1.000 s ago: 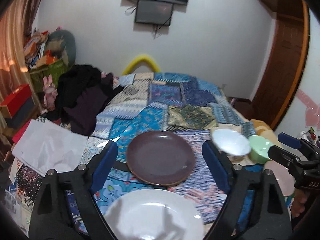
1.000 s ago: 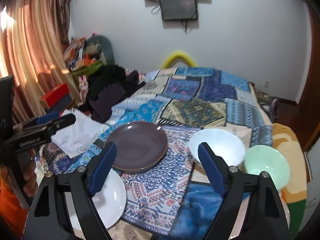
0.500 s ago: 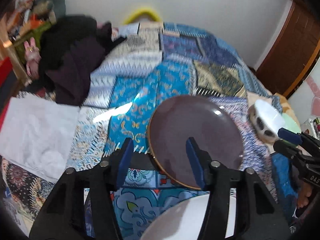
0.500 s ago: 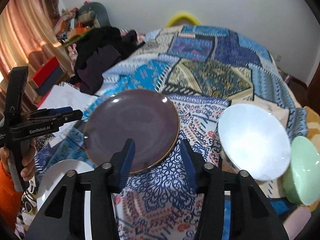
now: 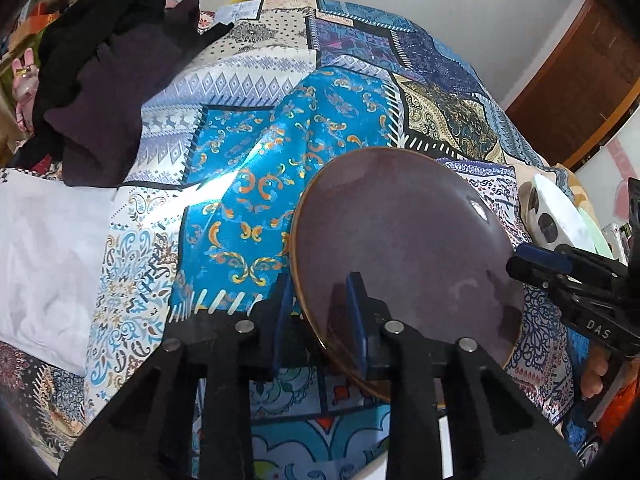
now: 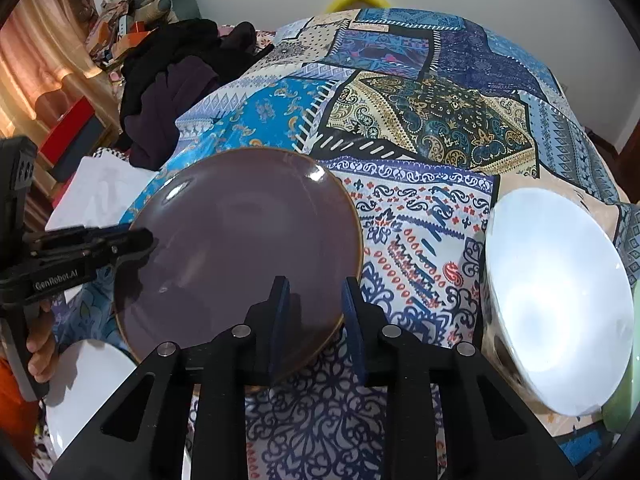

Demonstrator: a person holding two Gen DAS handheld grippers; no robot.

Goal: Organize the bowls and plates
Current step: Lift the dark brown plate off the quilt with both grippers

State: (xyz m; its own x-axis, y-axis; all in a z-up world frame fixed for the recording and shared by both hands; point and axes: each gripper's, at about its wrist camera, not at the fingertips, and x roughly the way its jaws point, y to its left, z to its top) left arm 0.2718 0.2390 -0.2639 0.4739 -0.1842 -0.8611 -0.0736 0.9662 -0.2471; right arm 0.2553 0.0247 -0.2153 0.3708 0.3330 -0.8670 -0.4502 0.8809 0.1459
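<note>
The left gripper [image 5: 320,312] straddled the near left rim of the round dark purple plate with a thin tan edge [image 5: 404,248], one blue pad outside the rim and one over the plate's face. Its jaws had just been closing and stood narrow; whether the pads pressed on the rim could not be made out. The right gripper [image 6: 314,316] straddled the plate's near right rim [image 6: 240,248] the same way, jaws also narrowed after closing, with contact just as hard to judge. In each view the other gripper reached the plate's opposite side, and fingers of a hand [image 6: 40,344] showed on the handle.

A white plate [image 6: 84,380] lay nearest, partly cut off by the frame and the gripper body. Just right of the purple plate sat a white bowl [image 6: 560,300], and behind it only a sliver of a pale green bowl [image 6: 624,396] showed at the edge.

Everything rested on a bed covered by a blue patchwork quilt [image 6: 420,120]. Farther left lay a white cloth [image 5: 44,252] and a heap of dark clothes [image 5: 104,80].
</note>
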